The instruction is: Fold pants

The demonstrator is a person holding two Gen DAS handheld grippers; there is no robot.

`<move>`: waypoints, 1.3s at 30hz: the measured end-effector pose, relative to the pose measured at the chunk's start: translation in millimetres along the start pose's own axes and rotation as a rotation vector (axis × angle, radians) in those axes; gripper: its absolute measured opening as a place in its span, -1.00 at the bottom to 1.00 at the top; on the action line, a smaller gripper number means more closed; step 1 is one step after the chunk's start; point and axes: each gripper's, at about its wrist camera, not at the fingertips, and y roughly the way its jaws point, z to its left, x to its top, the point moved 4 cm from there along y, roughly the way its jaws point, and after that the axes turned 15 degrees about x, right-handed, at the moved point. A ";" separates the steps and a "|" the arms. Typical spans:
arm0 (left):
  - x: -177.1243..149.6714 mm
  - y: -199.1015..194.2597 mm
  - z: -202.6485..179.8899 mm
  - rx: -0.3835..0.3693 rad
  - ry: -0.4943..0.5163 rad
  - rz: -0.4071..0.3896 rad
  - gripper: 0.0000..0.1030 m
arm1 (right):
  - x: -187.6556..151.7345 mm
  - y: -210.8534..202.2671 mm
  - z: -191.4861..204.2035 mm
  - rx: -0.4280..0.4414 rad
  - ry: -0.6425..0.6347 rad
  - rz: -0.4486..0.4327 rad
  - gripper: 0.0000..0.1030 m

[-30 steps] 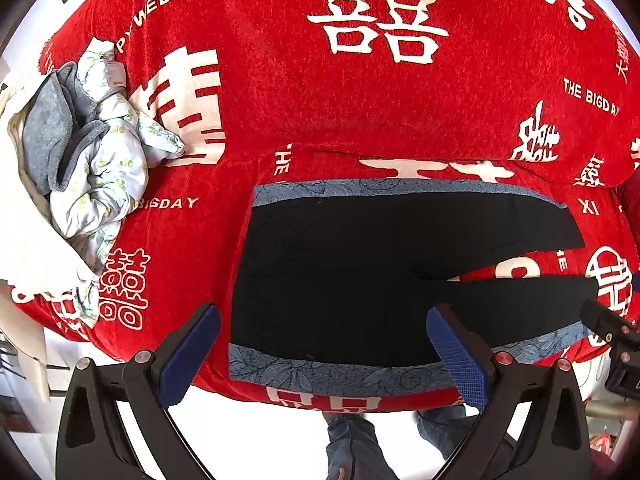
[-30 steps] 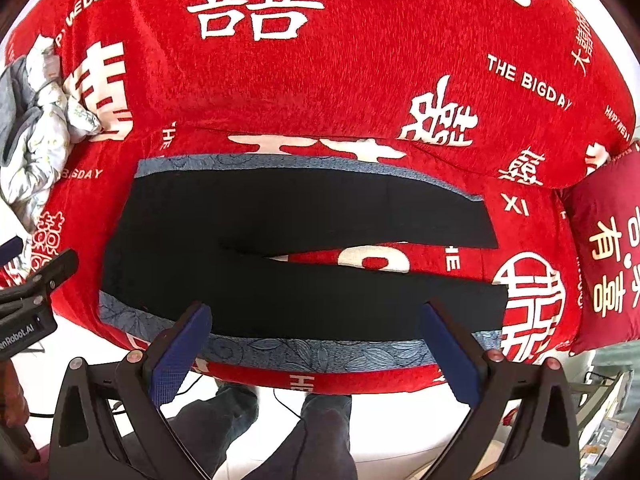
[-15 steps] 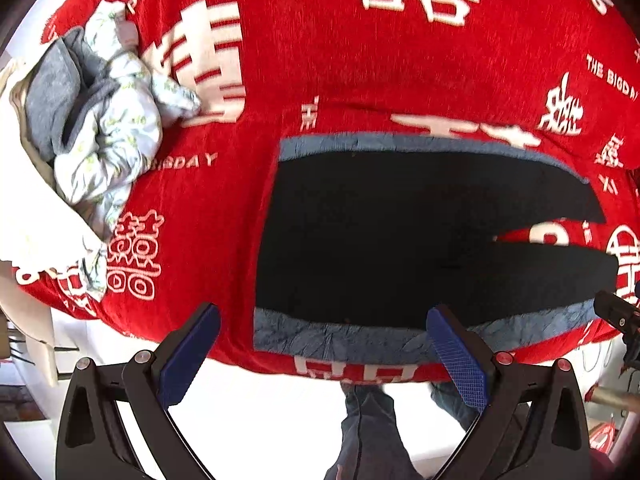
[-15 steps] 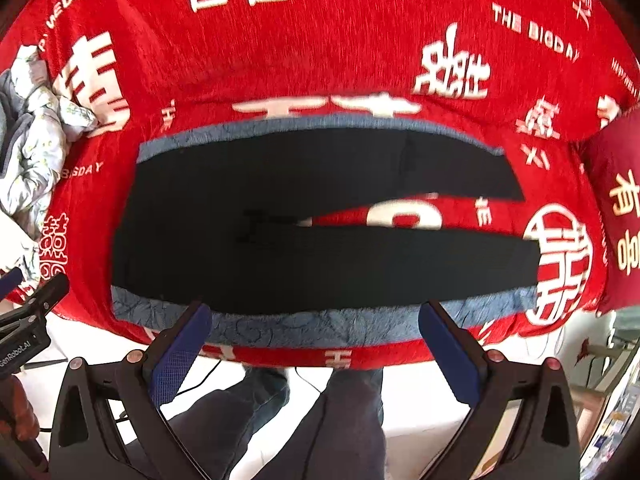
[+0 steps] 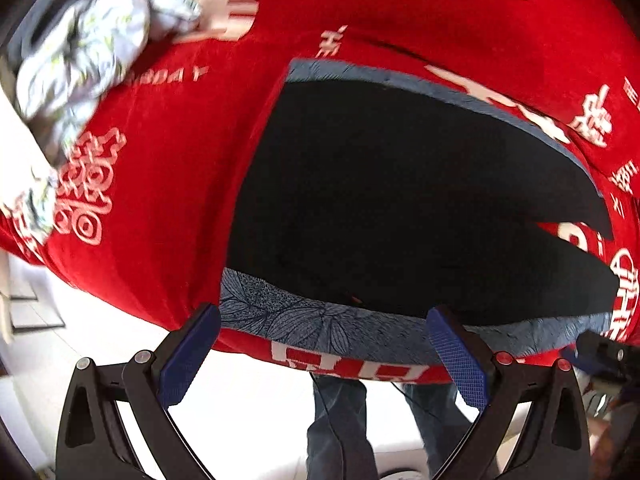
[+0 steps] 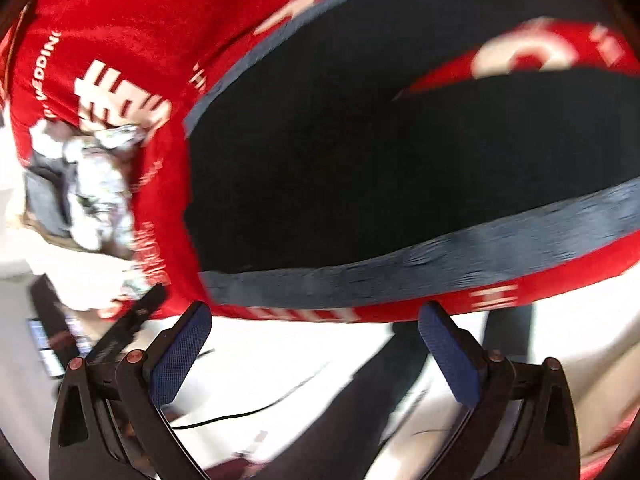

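Note:
Black pants (image 5: 400, 200) with grey-blue patterned side bands lie flat on a red cover, waist at the left, both legs running right with a red gap between them. My left gripper (image 5: 324, 344) is open, hovering just over the near band (image 5: 304, 324) by the waist corner, holding nothing. In the blurred right wrist view the same pants (image 6: 360, 168) fill the upper frame. My right gripper (image 6: 316, 340) is open and empty just below the near band (image 6: 400, 276), close to the waist end.
The red cover (image 5: 168, 152) with white lettering drapes over the front edge. A crumpled pale floral and grey garment (image 5: 80, 52) lies at the far left, also visible as a garment heap (image 6: 92, 184). A person's legs (image 5: 340, 424) stand on the white floor below.
Both grippers dropped closer to the pants' near edge. The right wrist view swung left toward the waist and tilted, now blurred. Both stayed open.

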 end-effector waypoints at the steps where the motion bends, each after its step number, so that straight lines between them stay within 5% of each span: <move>1: -2.0 10.2 2.6 -0.029 -0.018 0.013 1.00 | -1.9 14.2 -4.4 0.050 0.011 0.026 1.00; 3: -6.1 26.5 8.7 -0.086 -0.056 0.030 1.00 | -8.0 41.8 -9.5 0.130 0.010 0.082 0.99; 5: -12.3 36.3 14.8 -0.157 -0.091 0.025 0.98 | -17.2 65.1 -13.7 0.173 0.006 0.131 0.76; 7: -20.9 47.0 18.1 -0.237 -0.100 0.023 0.80 | -27.8 94.7 -26.1 0.227 0.016 0.197 0.11; 9: -30.9 58.1 16.5 -0.283 -0.090 0.032 0.78 | -35.3 115.1 -38.5 0.261 0.031 0.235 0.00; 16: -65.3 99.3 9.1 -0.428 -0.117 0.123 0.76 | -39.1 135.4 -70.6 0.286 -0.052 0.213 0.01; 26: -81.4 121.5 -23.6 -0.544 -0.143 0.196 0.76 | -23.7 113.9 -56.2 0.516 -0.025 0.044 0.02; 32: -50.2 98.7 -38.6 -0.659 -0.258 0.116 0.76 | -12.9 87.6 -22.7 0.622 -0.092 0.044 0.08; 36: -38.2 103.6 -36.6 -0.627 -0.315 0.106 0.38 | -15.6 89.8 -33.7 0.551 -0.094 0.072 0.09; 39: -35.5 106.2 -34.9 -0.636 -0.308 0.122 0.37 | -17.4 76.5 -70.5 0.469 -0.043 0.028 0.09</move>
